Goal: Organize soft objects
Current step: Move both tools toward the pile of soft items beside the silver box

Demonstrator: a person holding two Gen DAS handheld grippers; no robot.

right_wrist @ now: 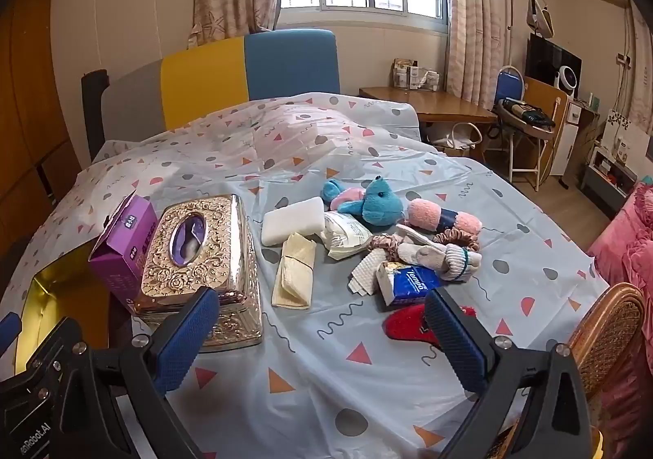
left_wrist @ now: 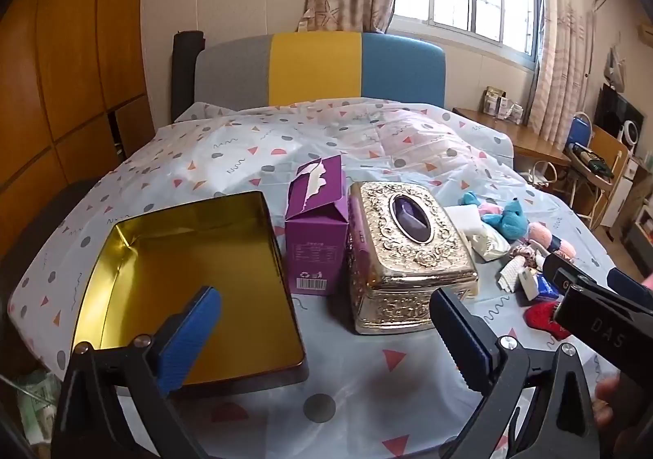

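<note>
Patterned plastic sheet spread over bed, presumably to give a wipeable work surface. Gold tin lying open and empty at left edge, likely intended as receptacle. Purple carton and embossed metal tissue box standing touching, between tin and soft items, probably forming a divider.

Soft items heaped at right of tissue box, none yet sorted: blue plush bear, uppermost at rear, clean; pink-and-navy fuzzy sock just beside bear; white knitted gloves, bundled; red knit item, nearest, partly hidden behind right pad; white sponge block; folded cream cloth; tissue pack; pink scrunchie.

Left gripper hovering near tin, jaws fully apart, nothing between. Right gripper hovering short of heap, jaws fully apart, nothing held; red item judged closest candidate.
</note>
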